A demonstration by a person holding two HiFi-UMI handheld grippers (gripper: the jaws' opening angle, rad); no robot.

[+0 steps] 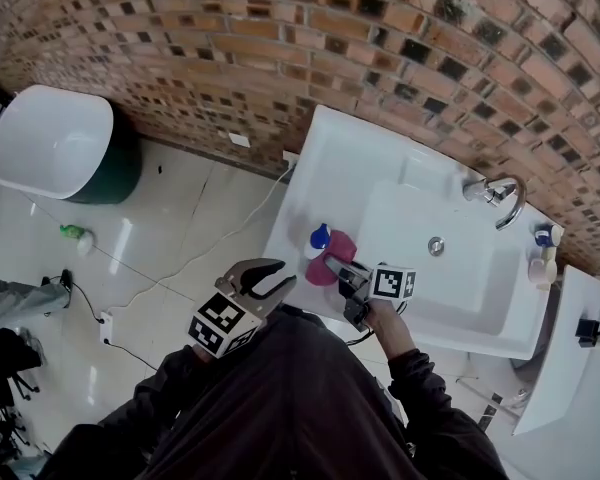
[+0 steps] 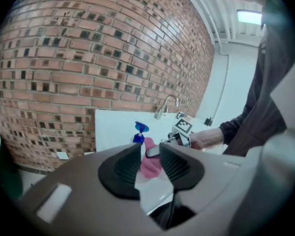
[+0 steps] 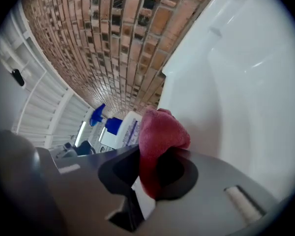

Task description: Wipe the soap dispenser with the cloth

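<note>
The soap dispenser (image 1: 318, 240) is a white bottle with a blue pump, standing at the left end of the white sink counter (image 1: 332, 158). A pink cloth (image 1: 334, 260) is bunched right beside it, and whether they touch cannot be told. My right gripper (image 1: 346, 274) is shut on this cloth (image 3: 160, 132); in the right gripper view the dispenser (image 3: 124, 130) sits just behind the cloth. My left gripper (image 1: 264, 276) hangs off the counter's near left edge, open and empty. In the left gripper view (image 2: 150, 156) the dispenser (image 2: 139, 134) shows beyond the jaws.
The sink basin (image 1: 450, 268) with its drain and chrome faucet (image 1: 501, 201) lies to the right, with small bottles (image 1: 544, 256) at the far right end. A brick wall (image 1: 380, 38) runs behind. On the floor are a white bin (image 1: 52, 140), a green bottle (image 1: 73, 232) and a cable.
</note>
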